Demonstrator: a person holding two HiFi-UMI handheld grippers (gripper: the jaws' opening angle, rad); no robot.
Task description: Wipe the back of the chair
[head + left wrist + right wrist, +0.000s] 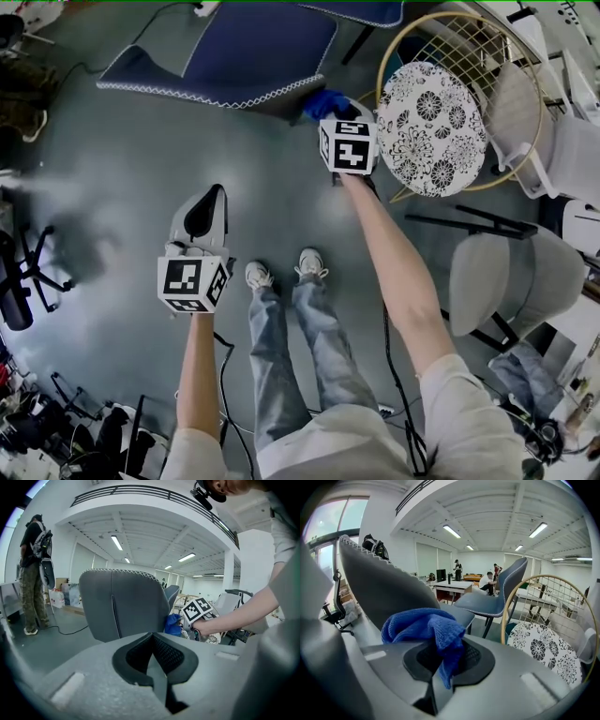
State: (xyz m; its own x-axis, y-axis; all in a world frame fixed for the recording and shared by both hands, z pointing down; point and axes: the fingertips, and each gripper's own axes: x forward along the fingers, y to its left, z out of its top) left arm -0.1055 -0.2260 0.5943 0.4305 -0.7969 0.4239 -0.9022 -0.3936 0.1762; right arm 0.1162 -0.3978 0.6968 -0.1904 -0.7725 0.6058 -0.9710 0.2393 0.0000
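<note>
Now the right gripper (447,660) squeezes a blue cloth (425,629) right at the edge of the chair back (379,590), while the left gripper (153,666), pinched together on nothing, hangs well away, so most wiping looks left to do.

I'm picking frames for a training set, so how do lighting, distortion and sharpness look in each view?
Head view: strong wide-angle bending, soft even light, a pale hazy patch on the floor at left. Left gripper view: black rounded corners, bright ceiling lights, chair back sharp. Right gripper view: window pale and overbright at upper left, blue cloth crisp in the jaws.
</note>
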